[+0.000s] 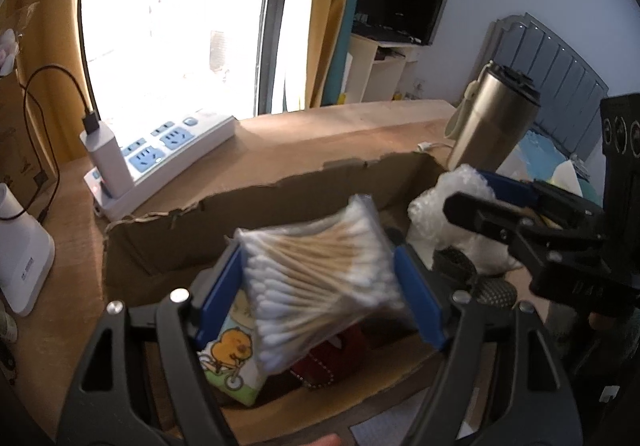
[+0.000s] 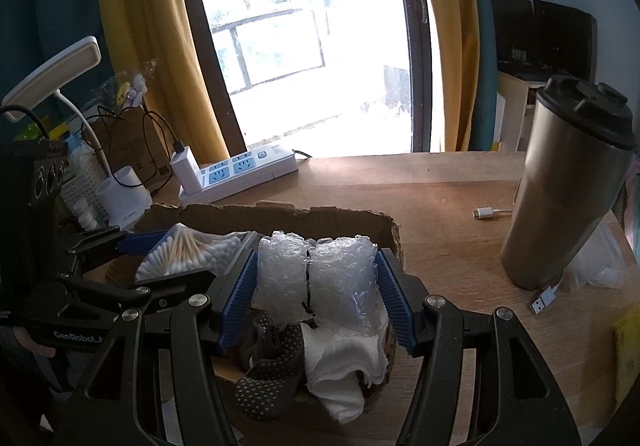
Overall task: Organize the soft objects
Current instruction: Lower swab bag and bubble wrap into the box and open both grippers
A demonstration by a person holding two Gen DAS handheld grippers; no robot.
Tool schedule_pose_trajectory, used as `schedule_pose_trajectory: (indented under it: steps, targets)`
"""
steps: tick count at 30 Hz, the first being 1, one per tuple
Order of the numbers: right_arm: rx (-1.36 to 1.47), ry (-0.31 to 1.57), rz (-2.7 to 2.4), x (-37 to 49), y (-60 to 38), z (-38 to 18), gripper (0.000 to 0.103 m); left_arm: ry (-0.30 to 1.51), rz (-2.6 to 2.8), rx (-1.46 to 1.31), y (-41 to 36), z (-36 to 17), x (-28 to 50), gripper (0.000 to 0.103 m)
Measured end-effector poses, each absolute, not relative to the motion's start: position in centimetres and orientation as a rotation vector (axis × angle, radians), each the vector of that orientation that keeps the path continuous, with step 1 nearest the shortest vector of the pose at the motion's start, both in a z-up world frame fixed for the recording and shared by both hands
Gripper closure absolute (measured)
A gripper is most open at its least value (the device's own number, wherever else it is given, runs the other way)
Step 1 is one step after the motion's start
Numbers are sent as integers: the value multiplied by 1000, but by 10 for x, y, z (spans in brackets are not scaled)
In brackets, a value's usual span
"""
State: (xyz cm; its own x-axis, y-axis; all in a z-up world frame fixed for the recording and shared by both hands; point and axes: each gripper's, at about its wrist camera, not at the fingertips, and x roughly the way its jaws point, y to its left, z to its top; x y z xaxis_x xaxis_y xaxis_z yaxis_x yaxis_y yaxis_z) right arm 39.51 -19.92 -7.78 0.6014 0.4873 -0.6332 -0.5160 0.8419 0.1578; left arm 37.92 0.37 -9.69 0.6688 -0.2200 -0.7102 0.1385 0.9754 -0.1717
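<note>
swabs pack in left tool — bubble wrap in right tool.

Home bedroom. Padded grey headboard against a pale blue wall, yellow curtains beside a tall glass balcony door, dark TV on a light shelf unit. Wooden bench with household clutter: white power strip with charger plugged in, desk lamp, steel travel tumbler, USB cable, torn cardboard box.
</note>
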Motion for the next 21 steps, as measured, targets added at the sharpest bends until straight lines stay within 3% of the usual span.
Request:
schedule_pose_trajectory:
  steps: [4,21]
  targets:
    - [-51,717,585,394,-198,-79,33,798,-192,-118,6,-94,377,12]
    - [-69,666,574,364,-200,-54,32,723,-159,-152,24,-63,339,11]
